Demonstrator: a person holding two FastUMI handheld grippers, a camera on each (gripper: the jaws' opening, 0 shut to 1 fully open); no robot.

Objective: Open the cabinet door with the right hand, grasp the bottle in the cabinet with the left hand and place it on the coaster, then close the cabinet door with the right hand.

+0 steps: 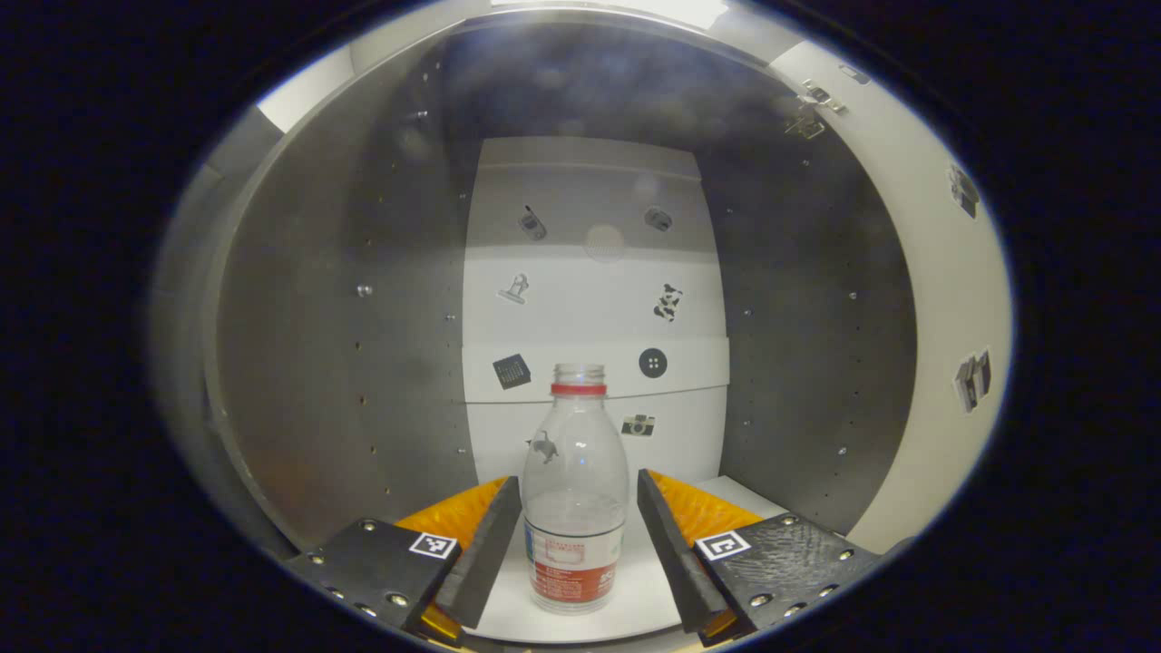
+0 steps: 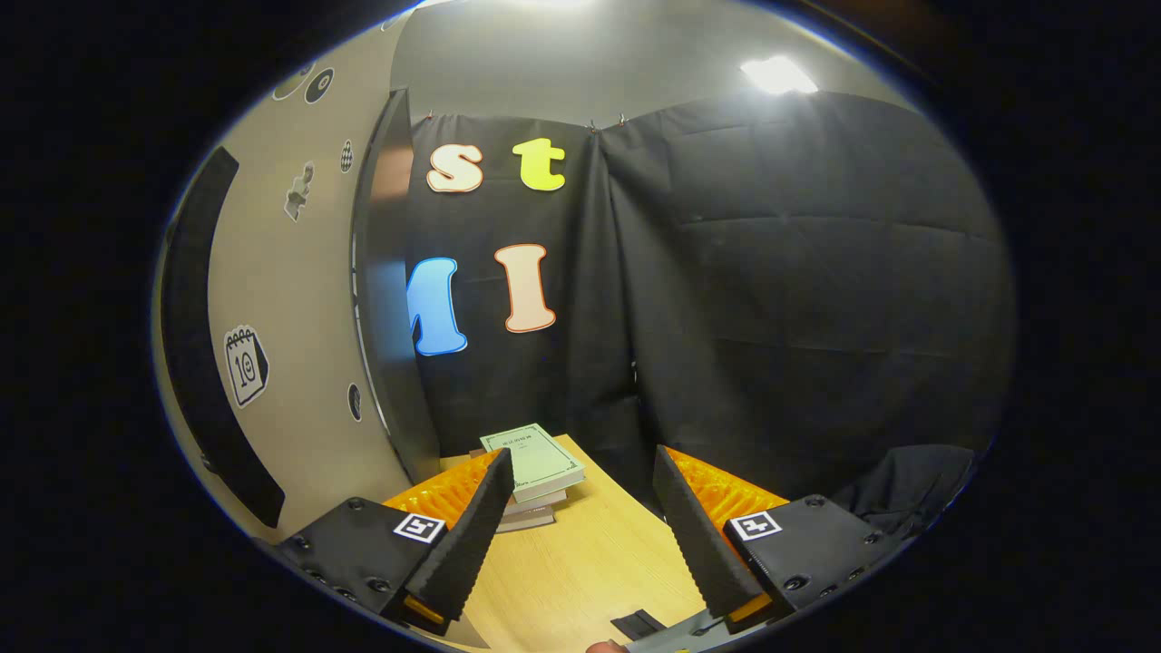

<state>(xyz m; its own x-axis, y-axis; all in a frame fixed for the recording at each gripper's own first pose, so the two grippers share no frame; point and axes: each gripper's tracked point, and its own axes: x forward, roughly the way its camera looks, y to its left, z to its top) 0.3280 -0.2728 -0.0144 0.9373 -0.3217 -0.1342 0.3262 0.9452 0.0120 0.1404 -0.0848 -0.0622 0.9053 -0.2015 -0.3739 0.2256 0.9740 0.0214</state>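
In the left gripper view we look straight into the open cabinet (image 1: 308, 345), whose dark side walls run back to a pale rear panel dotted with small stickers. The bottle (image 1: 575, 494), clear with a red neck ring and a red-and-white label, stands upright on the cabinet's pale floor at 6 o'clock. Our left tool (image 1: 575, 544) is spread wide, one finger on each side of the bottle; narrow gaps show on both sides, so it has hold of nothing. At 3 o'clock we see the inner face of the cabinet door (image 1: 952, 299) swung open, with hinges near its top.

In the right gripper view our right tool (image 2: 580, 535) is also wide open and empty, above the wooden worktop (image 2: 590, 562). A stack of books (image 2: 535, 476) lies on the worktop just beyond the left finger, at about 11 o'clock from the tool. A pale stickered panel fills 9 o'clock.
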